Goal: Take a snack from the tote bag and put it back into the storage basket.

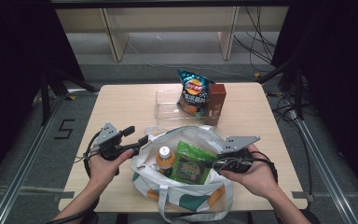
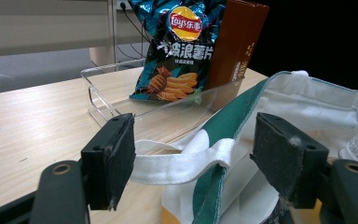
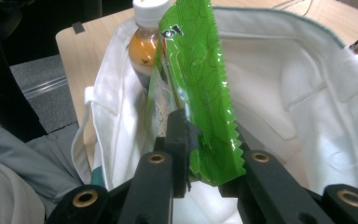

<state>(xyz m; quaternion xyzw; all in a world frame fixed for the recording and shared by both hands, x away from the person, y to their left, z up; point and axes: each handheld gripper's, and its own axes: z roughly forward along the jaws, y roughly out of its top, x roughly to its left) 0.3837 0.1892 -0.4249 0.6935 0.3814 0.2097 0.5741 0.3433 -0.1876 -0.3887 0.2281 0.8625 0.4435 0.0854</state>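
Inside tote bag (image 1: 186, 186): green packet (image 1: 189, 163) upright, long axis vertical.

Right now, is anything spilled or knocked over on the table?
Nothing is spilled. The chip bag and brown box stand propped in the clear tray, and the bottle stands upright in the tote bag beside the green packet.

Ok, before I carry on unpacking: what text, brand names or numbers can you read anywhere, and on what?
"Lay's" with Chinese characters: on the chip bag in the clear tray.
"5": marked on the floor left of the table.
Brown box: print too small.
Green snack pack: print unreadable.
Bottle: label unreadable.
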